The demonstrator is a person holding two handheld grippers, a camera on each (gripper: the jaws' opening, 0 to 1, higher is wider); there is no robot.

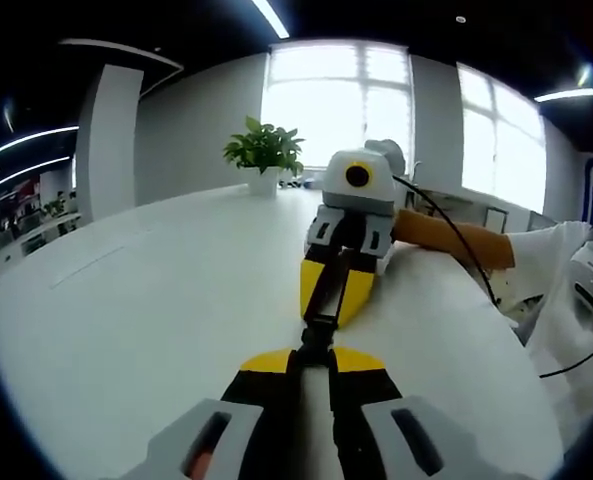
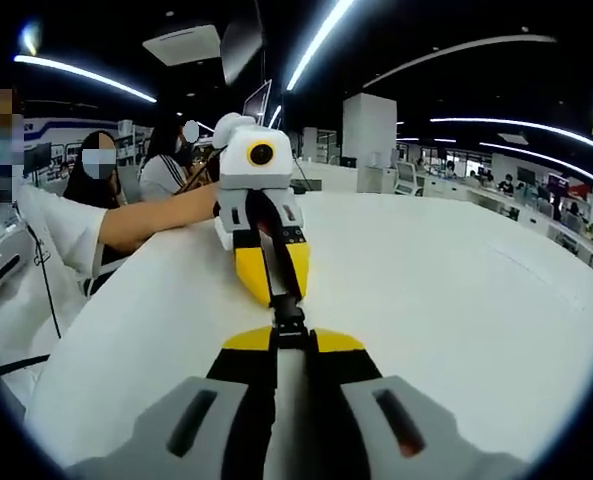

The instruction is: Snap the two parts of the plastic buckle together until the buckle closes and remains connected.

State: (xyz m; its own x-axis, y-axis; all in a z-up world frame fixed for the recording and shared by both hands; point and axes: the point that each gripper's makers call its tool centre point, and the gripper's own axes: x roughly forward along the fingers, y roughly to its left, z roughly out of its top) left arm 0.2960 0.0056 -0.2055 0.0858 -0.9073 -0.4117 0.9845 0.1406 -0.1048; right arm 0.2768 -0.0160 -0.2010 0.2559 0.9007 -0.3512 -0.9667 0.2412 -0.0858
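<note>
Your left gripper (image 1: 314, 352) | clamps black buckle (image 1: 317, 335) | right gripper (image 1: 338, 300) grips opposite strap end | potted plant (image 1: 264, 152) behind on white table (image 1: 146, 300)

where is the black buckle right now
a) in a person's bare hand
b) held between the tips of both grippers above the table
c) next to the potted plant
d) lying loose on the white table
b: the buckle spans between the left gripper and the right gripper, both shut on it above the white table.

Opposed close views share the white table (image 1: 126, 300) between both tongs
</note>
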